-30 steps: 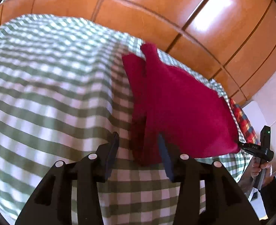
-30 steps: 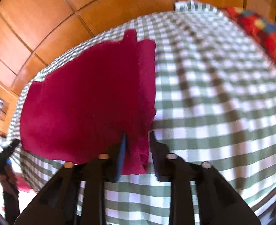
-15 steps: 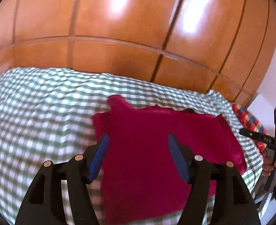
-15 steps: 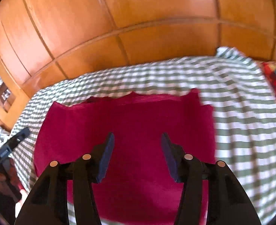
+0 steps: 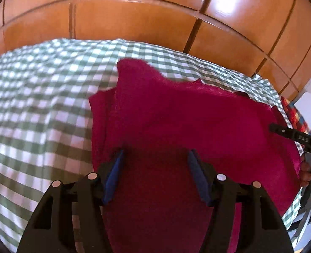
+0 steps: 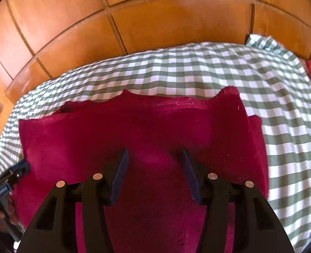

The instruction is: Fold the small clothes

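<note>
Garment (image 5: 176, 122) lies on the bed (image 5: 39, 105); we judge both grippers (left (image 5: 155, 168) narrowing, right (image 6: 153, 168) parted, fingers empty) risk dragging folds loose.

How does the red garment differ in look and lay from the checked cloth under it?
The red garment is one plain deep red; the checked cloth is green and white squares. The red garment is folded, with a doubled layer along one side, while the checked cloth lies spread in a single layer. The red garment covers only part of the surface; the checked cloth reaches past it on every visible side. Both lie fairly flat, and neither is gripped.
</note>
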The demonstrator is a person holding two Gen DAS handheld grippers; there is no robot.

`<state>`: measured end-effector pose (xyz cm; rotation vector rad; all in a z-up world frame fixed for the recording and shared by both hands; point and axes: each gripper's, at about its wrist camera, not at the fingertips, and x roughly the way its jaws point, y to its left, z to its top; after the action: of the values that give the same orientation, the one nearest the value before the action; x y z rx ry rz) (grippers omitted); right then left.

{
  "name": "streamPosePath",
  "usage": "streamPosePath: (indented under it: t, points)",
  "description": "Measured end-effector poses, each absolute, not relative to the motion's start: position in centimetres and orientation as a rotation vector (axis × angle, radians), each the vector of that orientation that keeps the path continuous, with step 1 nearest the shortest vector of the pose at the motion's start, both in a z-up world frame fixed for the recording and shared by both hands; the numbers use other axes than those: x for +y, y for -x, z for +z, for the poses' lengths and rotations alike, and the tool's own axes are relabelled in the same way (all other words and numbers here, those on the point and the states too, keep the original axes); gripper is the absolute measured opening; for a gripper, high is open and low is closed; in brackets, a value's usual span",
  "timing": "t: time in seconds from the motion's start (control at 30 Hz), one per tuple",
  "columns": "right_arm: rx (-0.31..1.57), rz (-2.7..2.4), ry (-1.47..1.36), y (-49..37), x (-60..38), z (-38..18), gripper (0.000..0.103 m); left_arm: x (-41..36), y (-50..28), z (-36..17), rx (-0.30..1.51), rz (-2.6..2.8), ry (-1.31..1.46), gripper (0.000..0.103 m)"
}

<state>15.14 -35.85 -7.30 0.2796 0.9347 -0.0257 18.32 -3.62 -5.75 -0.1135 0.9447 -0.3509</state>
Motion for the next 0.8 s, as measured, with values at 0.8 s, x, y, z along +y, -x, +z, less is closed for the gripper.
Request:
streamPosePath:
  t: [0.8]
  points:
    - [0.882,-0.052,-0.282,-5.5,-38.6,-4.2,0.062,-1.1,-10.7,-4.8,0.858,-0.218,0.149,0.061]
